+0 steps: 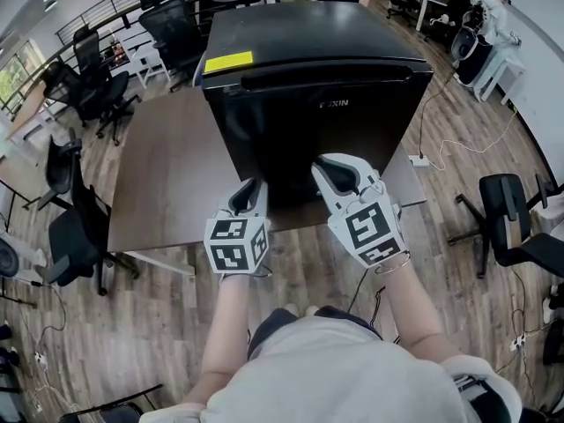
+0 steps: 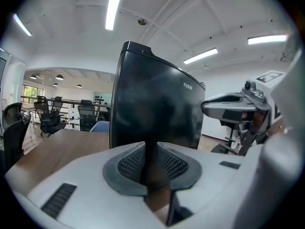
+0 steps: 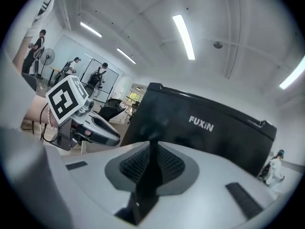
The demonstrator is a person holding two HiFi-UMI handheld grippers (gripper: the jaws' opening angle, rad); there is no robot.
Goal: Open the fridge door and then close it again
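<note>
A black mini fridge stands on a brown table, its door closed and facing me. Its top carries a yellow label. My left gripper hovers just before the door's lower left, and my right gripper is before its lower middle; neither touches it. In the left gripper view the fridge fills the middle beyond the left gripper, whose pads stand a narrow slit apart with nothing between. The right gripper shows the same narrow slit before the fridge.
Black office chairs crowd the left of the table, and another chair stands at the right. A cable and power strip lie on the wooden floor right of the fridge. People stand at the far right back.
</note>
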